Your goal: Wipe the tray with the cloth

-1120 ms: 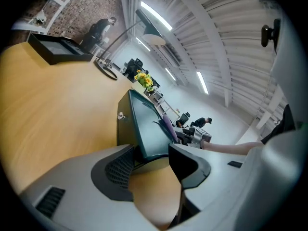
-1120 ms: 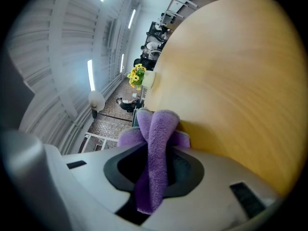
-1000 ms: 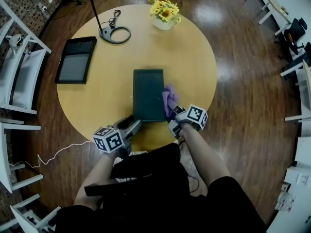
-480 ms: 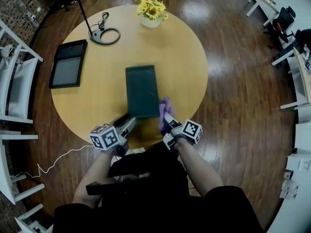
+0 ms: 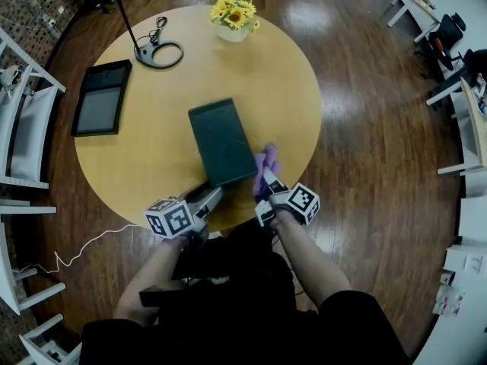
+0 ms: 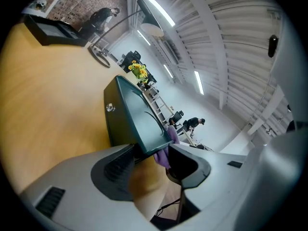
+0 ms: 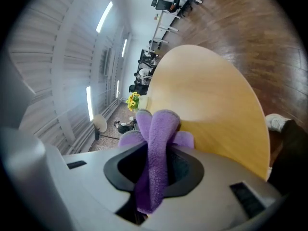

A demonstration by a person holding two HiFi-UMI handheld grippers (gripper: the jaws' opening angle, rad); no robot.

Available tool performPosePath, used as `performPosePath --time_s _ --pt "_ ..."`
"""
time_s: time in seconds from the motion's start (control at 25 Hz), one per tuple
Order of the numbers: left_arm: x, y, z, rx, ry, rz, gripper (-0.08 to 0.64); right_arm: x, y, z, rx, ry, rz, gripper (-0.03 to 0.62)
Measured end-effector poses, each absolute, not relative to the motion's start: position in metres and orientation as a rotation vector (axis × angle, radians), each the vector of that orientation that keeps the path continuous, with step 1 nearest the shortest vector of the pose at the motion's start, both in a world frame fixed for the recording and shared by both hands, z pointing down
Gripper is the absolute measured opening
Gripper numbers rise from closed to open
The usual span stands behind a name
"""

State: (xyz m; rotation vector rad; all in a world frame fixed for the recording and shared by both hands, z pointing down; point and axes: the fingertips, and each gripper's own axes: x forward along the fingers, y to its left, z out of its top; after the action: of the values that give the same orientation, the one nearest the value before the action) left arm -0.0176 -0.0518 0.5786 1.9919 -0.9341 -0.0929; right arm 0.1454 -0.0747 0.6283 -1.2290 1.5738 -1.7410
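A dark green tray (image 5: 221, 141) lies skewed on the round wooden table (image 5: 289, 90). My left gripper (image 5: 211, 193) grips the tray's near left corner, and the left gripper view shows the tray (image 6: 137, 114) running in between the jaws of that gripper (image 6: 151, 153). A purple cloth (image 5: 265, 160) is bunched at the tray's near right corner, with my right gripper (image 5: 266, 182) shut on it. In the right gripper view the cloth (image 7: 156, 134) stands up out of the gripper (image 7: 154, 162), above the table top. A bit of cloth (image 6: 163, 155) shows past the tray's corner.
A pot of yellow flowers (image 5: 232, 17) stands at the table's far edge. A lamp base with its cord (image 5: 158, 54) sits at the far left, and a black framed panel (image 5: 100, 97) lies at the left. White chairs (image 5: 23, 128) line the left side.
The tray has turned, so its far end now leans to the left. The right gripper with the cloth has shifted slightly along the tray's near right corner.
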Motion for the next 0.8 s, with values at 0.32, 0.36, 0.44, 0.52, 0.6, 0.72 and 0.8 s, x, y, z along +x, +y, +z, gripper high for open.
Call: performPosePath --time_s 0.32,0.36,0.44,0.52,0.6,0.72,0.8 --pt "0.070 -0.063 0.581 1.986 -0.840 -0.038 0.204 0.215 -0.135 0.627 -1.319 1.566 -1.689 0.086" --pt "0.078 -0.066 0.581 1.986 -0.834 -0.029 0.204 0.221 -0.142 0.627 -1.323 1.577 -1.686 0.087" --pt "0.090 -0.073 0.582 1.984 -0.820 -0.023 0.204 0.230 -0.155 0.626 -1.330 1.597 -1.679 0.087" --pt "0.102 -0.078 0.583 1.983 -0.799 -0.015 0.203 0.240 -0.165 0.628 -1.348 1.625 -1.662 0.087" --pt "0.114 -0.082 0.586 1.990 -0.765 0.010 0.206 0.247 -0.172 0.629 -1.363 1.611 -1.658 0.087" --pt "0.129 -0.087 0.590 2.005 -0.680 0.060 0.204 0.257 -0.183 0.632 -1.388 1.597 -1.669 0.087" --pt "0.134 -0.087 0.589 2.006 -0.606 0.082 0.208 0.260 -0.185 0.632 -1.389 1.616 -1.667 0.087"
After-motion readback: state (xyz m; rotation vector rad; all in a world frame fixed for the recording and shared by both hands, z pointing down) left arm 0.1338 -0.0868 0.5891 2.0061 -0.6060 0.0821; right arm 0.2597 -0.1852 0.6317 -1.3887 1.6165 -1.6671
